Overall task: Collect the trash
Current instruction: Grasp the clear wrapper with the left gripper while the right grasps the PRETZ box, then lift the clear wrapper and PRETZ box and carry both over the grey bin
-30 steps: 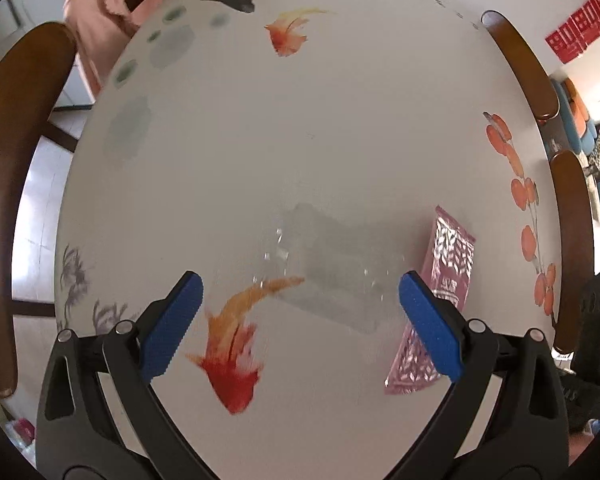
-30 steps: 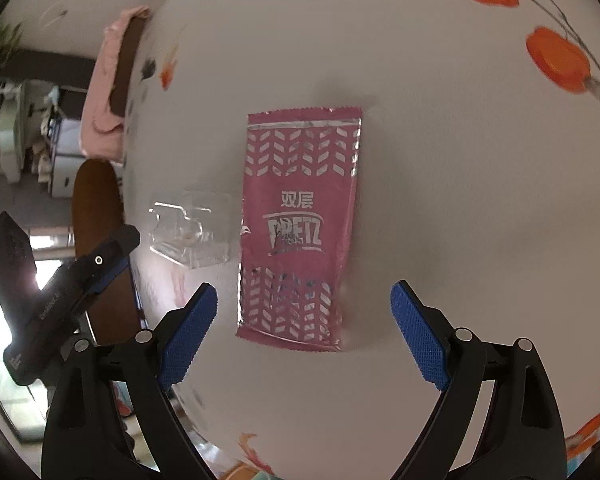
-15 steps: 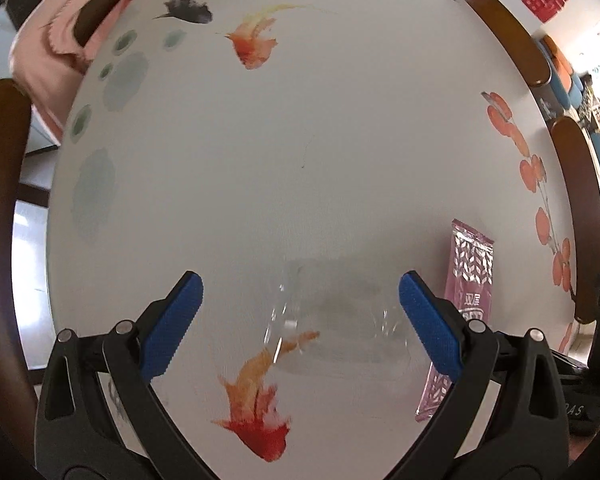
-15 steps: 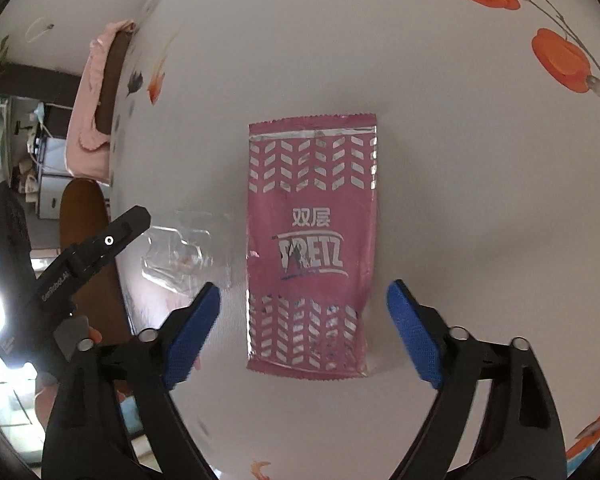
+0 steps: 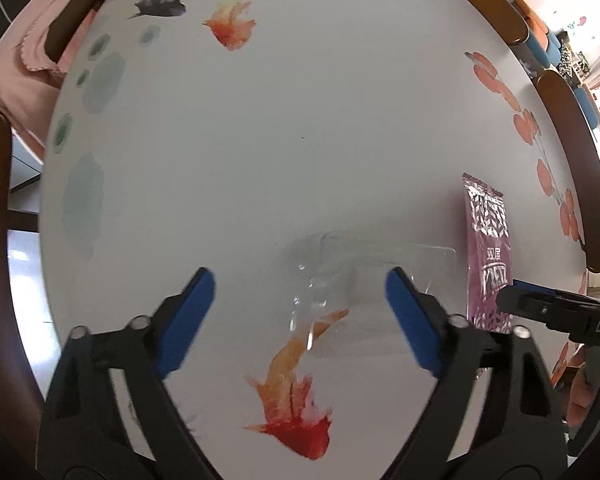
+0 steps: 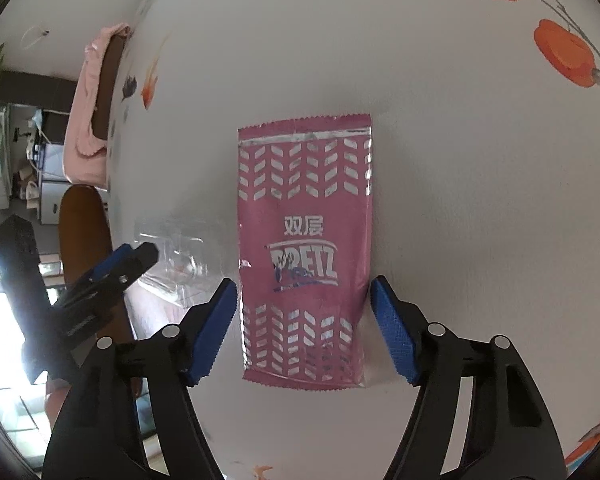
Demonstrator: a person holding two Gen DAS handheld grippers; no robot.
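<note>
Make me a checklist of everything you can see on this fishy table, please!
Surface: round white table painted with fish and orange flowers.
Job's things: pink Pretz wrapper lying flat; clear plastic tray beside it.
Clutter: nothing seen.
Tools: left tool closing, tray between its pads, not pressed; right tool closing around the wrapper, not yet gripping.
Cables: nothing seen.
Surroundings: wooden chairs, a pink cloth draped over one.

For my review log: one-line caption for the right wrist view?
Right tongs closing around a pink Pretz wrapper flat on the painted table, clear plastic tray beside it.
</note>
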